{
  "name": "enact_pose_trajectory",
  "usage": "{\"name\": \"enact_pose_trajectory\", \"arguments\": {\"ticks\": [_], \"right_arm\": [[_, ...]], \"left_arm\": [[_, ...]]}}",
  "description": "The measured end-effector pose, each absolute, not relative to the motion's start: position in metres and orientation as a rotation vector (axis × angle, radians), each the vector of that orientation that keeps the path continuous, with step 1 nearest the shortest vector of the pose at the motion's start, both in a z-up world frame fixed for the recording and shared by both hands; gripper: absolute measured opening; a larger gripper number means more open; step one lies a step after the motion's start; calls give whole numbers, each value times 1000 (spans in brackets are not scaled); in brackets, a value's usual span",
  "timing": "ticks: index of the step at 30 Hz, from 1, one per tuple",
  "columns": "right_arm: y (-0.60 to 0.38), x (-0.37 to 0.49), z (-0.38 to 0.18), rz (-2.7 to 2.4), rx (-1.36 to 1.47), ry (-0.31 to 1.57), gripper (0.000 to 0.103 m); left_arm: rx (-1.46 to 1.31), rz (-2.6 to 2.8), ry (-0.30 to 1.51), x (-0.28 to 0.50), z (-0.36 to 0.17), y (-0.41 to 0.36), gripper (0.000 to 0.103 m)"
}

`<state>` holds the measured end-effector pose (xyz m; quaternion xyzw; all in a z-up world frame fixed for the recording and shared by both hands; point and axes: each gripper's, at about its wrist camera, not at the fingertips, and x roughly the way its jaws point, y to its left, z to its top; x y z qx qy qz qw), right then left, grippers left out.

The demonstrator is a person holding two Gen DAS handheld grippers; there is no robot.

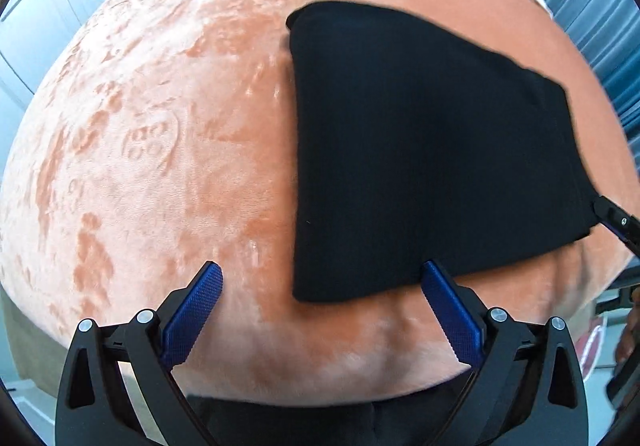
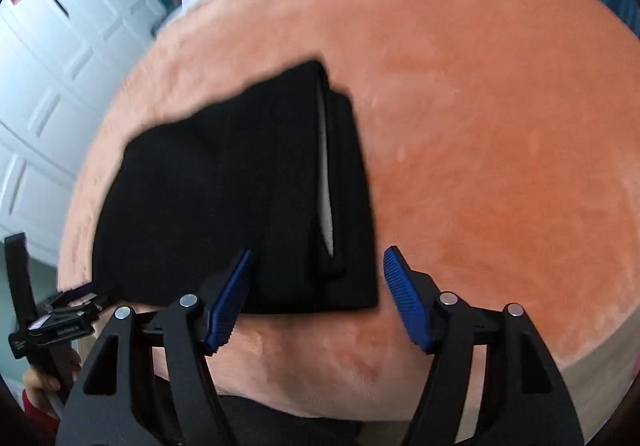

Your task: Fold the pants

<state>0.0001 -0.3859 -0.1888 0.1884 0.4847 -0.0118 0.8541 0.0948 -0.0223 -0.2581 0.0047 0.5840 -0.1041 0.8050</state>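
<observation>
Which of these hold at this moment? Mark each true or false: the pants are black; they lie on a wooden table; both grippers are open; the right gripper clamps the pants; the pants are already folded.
1. The pants are black: true.
2. They lie on a wooden table: false, on an orange plush blanket.
3. The left gripper and right gripper are open: true.
4. The right gripper clamps the pants: false, nothing is pinched.
5. The pants are folded: true, layers show.

Orange plush bedspread [image 1: 160,165], white panelled doors [image 2: 60,65], perhaps blue curtains [image 1: 592,5], daylight
</observation>
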Motion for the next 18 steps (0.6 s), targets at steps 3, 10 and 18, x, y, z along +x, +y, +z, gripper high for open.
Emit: {"name": "enact_pose_trajectory", "arguments": {"ticks": [3, 10, 18], "right_arm": [[-402, -9, -191, -31, 437, 1033, 67], [-416, 3, -217, 99, 668, 1060, 86], [-392, 18, -238, 180, 732, 1145, 92]], "left_arm": [[-50, -247, 1273, 92, -243, -15, 98], [-330, -407, 1474, 119, -265, -10, 98], [-594, -497, 1527, 129, -280, 2, 98]]}}
